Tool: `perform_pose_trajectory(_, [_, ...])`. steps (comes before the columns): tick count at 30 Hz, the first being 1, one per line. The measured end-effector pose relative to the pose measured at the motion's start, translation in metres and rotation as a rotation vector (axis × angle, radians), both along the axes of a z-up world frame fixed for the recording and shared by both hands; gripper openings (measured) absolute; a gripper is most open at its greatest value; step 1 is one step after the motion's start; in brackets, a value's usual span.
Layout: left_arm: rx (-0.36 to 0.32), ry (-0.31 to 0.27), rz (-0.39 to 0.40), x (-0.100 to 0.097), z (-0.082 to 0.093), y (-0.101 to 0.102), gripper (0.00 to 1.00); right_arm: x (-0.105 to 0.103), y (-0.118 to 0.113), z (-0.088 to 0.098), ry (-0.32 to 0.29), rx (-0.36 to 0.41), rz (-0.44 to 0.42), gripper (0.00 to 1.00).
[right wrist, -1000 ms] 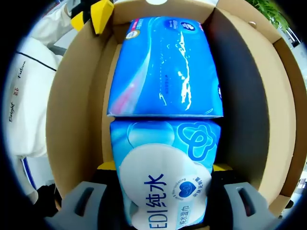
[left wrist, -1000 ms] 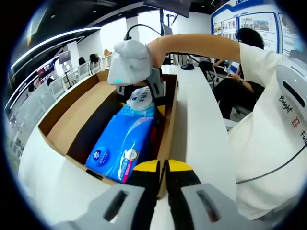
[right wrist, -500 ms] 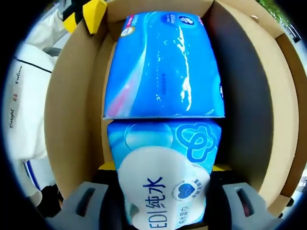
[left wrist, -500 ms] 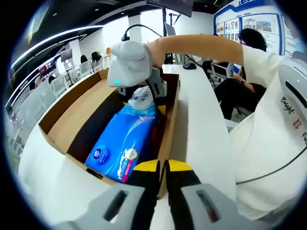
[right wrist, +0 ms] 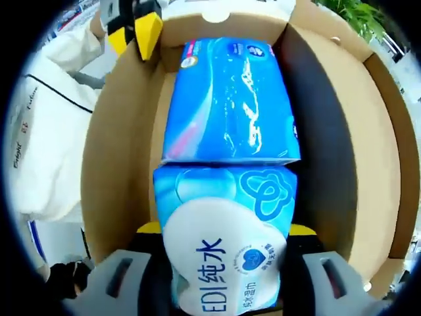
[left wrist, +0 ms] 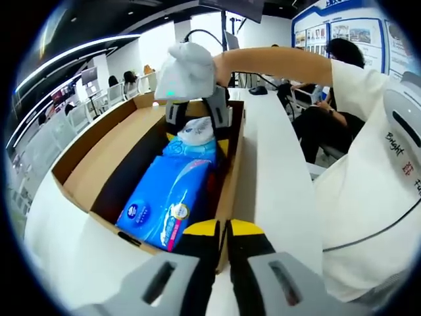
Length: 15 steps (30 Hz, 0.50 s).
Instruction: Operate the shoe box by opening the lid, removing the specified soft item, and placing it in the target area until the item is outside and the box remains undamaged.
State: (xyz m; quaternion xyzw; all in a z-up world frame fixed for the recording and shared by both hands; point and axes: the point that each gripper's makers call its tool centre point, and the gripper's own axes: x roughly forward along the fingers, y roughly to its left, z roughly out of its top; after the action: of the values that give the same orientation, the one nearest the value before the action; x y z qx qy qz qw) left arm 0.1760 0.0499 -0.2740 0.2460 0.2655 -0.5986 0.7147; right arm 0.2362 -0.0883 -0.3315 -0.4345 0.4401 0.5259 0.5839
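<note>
An open cardboard shoe box [left wrist: 99,164] lies on a white table. Inside it a large blue tissue pack [left wrist: 168,197] lies flat. A smaller blue-and-white wet wipes pack [left wrist: 195,137] sits at the far end, its end tipped up. My right gripper [left wrist: 196,125] is shut on that wipes pack from above. In the right gripper view the wipes pack [right wrist: 223,217] fills the space between my right gripper's jaws [right wrist: 225,253], with the blue tissue pack [right wrist: 230,105] beyond it. My left gripper [left wrist: 223,232] is shut on the box's near side wall; its yellow tip [right wrist: 146,29] shows on the box [right wrist: 122,145].
The white table [left wrist: 276,151] runs along the right of the box. A person in a white shirt [left wrist: 368,184] holds the grippers at the right. Another person [left wrist: 329,99] sits behind. Green plant leaves [right wrist: 358,13] show past the box.
My right gripper has risen a little with the wet wipes pack, lifting its end off the box floor. The left gripper and box have stayed put.
</note>
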Motion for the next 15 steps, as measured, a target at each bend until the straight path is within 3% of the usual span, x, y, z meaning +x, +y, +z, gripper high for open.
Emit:
perform_pose_trajectory(4, [0.0,0.0,-0.002,0.0,0.0,0.0,0.04,-0.002,0.0,0.006,0.004,0.048,0.008,0.66])
perform_pose_trajectory(10, [0.003,-0.003,0.0,0.0,0.0,0.0,0.04,0.003,0.004,0.024,0.022,0.191,-0.008,0.66])
perform_pose_trajectory(15, [0.003,-0.005,-0.001,0.0,-0.001,0.0,0.04,0.015,0.009,0.039,-0.011,0.236,-0.019,0.66])
